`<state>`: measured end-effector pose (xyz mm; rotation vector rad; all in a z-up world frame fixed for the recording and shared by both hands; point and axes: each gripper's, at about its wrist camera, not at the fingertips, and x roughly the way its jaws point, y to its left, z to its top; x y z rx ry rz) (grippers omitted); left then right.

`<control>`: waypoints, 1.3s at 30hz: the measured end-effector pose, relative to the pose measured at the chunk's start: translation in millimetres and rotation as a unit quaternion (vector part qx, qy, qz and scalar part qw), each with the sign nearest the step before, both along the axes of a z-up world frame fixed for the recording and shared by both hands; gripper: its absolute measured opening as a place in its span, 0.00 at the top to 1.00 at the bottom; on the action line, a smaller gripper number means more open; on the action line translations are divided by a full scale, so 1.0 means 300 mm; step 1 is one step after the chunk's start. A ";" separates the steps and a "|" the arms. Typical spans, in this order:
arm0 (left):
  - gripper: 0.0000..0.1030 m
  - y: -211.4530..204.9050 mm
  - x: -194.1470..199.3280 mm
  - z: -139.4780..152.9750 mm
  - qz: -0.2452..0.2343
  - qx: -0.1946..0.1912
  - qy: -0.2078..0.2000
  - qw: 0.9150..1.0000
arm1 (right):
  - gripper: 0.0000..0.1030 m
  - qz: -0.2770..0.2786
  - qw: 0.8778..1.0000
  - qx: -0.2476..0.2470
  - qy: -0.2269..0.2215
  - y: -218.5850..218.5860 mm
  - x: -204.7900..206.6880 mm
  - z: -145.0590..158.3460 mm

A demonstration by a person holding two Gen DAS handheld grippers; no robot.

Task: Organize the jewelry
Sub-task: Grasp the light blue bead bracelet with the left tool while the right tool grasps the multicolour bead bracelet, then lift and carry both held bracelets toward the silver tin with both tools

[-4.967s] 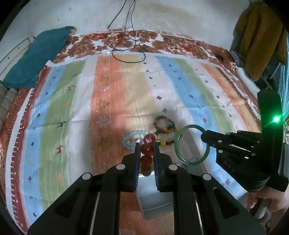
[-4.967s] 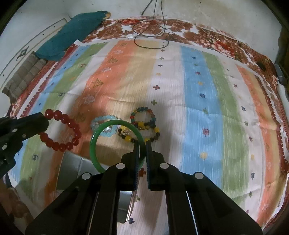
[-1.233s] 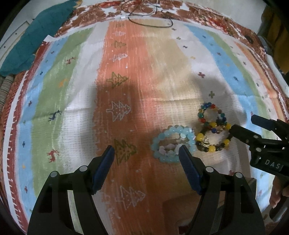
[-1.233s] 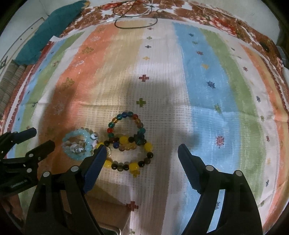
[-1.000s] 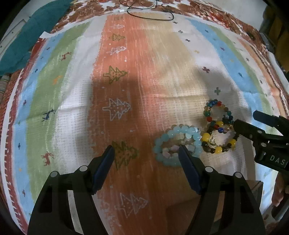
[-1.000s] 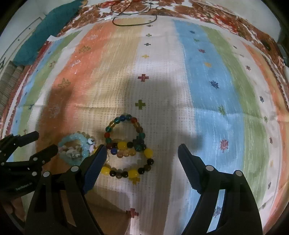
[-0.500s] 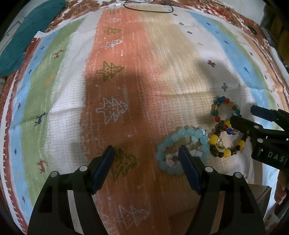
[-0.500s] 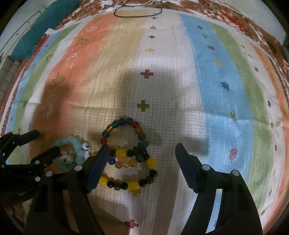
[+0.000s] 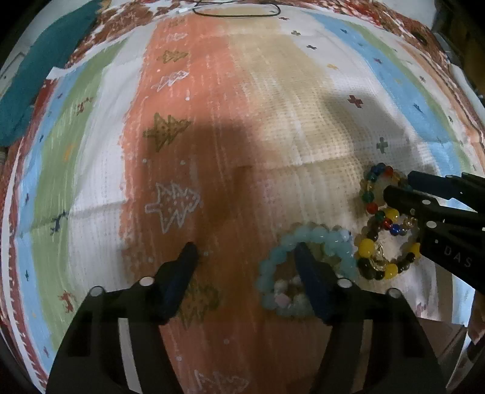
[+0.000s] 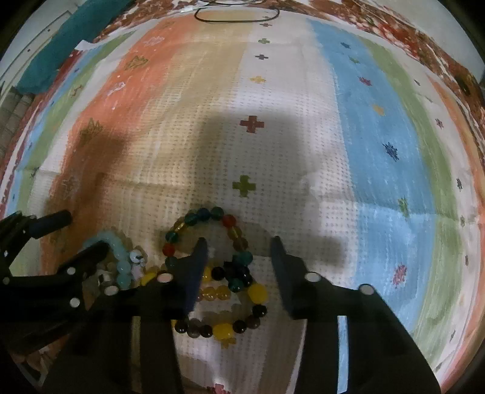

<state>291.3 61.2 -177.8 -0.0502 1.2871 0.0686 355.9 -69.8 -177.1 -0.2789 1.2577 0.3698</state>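
The striped blanket (image 9: 272, 100) covers the bed and carries all the jewelry; its soft weave likely keeps the beads from rolling. A teal cloth (image 9: 45, 75) lies at the far left edge, a black cable (image 10: 236, 13) at the far end.

My left gripper (image 9: 245, 257) points steeply down. Its jaws are closing, one finger inside the pale blue bracelet (image 9: 306, 266) and the other outside on bare blanket, so the beaded side lies between them; the pads do not yet press, so nothing is grasped.

My right gripper (image 10: 238, 245) stands likewise. Its jaws are closing across the right side of the multicolour bracelet (image 10: 209, 233), not yet clamped. This bracelet overlaps the yellow-and-dark bracelet (image 10: 230, 321) just nearer me, which I judge risks dragging it along.

Legible writing: "DAS" on my right gripper's body in the left view.
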 end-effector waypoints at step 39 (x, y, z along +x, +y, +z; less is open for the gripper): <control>0.89 0.023 -0.046 0.156 0.014 -0.030 -0.037 0.999 | 0.90 0.027 0.999 0.014 -0.026 -0.006 -0.060 0.089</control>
